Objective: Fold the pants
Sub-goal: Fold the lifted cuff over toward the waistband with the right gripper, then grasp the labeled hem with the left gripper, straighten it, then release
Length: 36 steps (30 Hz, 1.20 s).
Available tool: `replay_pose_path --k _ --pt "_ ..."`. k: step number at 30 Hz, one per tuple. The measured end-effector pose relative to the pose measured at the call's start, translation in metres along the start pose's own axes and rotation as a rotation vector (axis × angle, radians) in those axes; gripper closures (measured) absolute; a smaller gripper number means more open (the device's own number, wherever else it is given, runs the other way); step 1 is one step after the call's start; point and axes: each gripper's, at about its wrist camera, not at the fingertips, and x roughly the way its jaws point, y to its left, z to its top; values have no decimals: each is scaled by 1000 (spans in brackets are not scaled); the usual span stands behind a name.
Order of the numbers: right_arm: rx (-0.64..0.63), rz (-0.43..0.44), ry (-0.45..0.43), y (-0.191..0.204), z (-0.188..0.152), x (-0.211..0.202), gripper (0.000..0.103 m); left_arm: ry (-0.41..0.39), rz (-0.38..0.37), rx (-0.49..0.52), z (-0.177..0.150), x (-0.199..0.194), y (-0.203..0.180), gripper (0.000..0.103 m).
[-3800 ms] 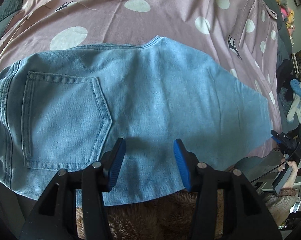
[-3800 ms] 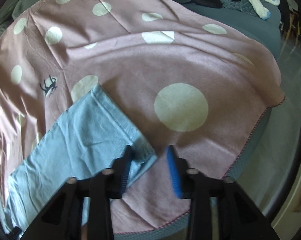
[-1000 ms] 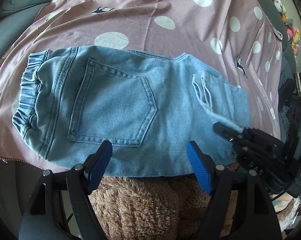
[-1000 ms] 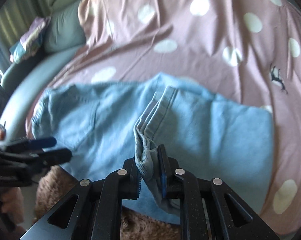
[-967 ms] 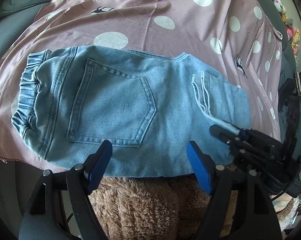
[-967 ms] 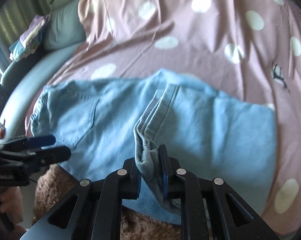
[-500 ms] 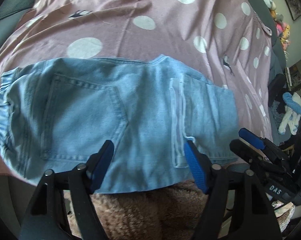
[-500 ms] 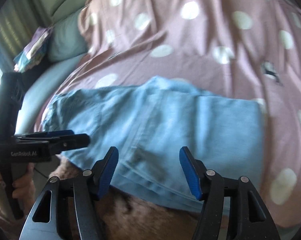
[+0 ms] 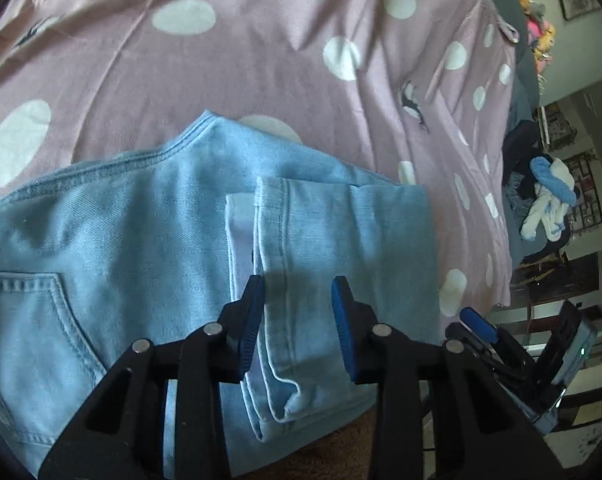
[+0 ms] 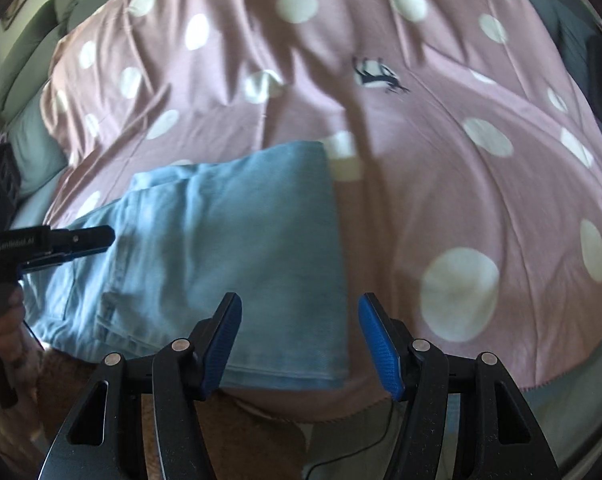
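The pants (image 9: 141, 248) lie flat on the sheet (image 9: 261, 60), light blue denim on pink cloth with white dots. The legs are folded back over the seat, so the hem (image 9: 269, 264) runs straight ahead between the fingers of the left gripper (image 9: 297, 320), closer to its left pad. That gripper hovers just above the folded leg with its pads spread apart and nothing between them. A back pocket (image 9: 33, 320) sits well to the left of its fingers, and the fold edge lies to their right. Beyond the right finger, low at the bed's edge, the right gripper's blue tips show. In the right wrist view, the right gripper (image 10: 299, 344) hangs released as well, pads wide apart and empty, over the near right corner of the folded pants (image 10: 229, 256); the fold edge runs forward between its fingers. To the left of those fingers, the left gripper (image 10: 81, 240) points in over the denim. A toy (image 9: 549, 196), blue and white, lies far right beyond the sheet.
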Motion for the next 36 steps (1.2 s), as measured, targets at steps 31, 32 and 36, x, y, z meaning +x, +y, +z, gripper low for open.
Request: replay_pose_path --k 31,32,36 --pt "47 -10 -5 -10 1 9 40 -94 -41 -64 -17 -34 19 100" --pt "49 -16 -7 -9 2 10 40 -89 -29 -66 -17 -32 19 96" --pt "49 6 -9 -5 2 10 40 -76 -25 -50 -9 -24 14 72"
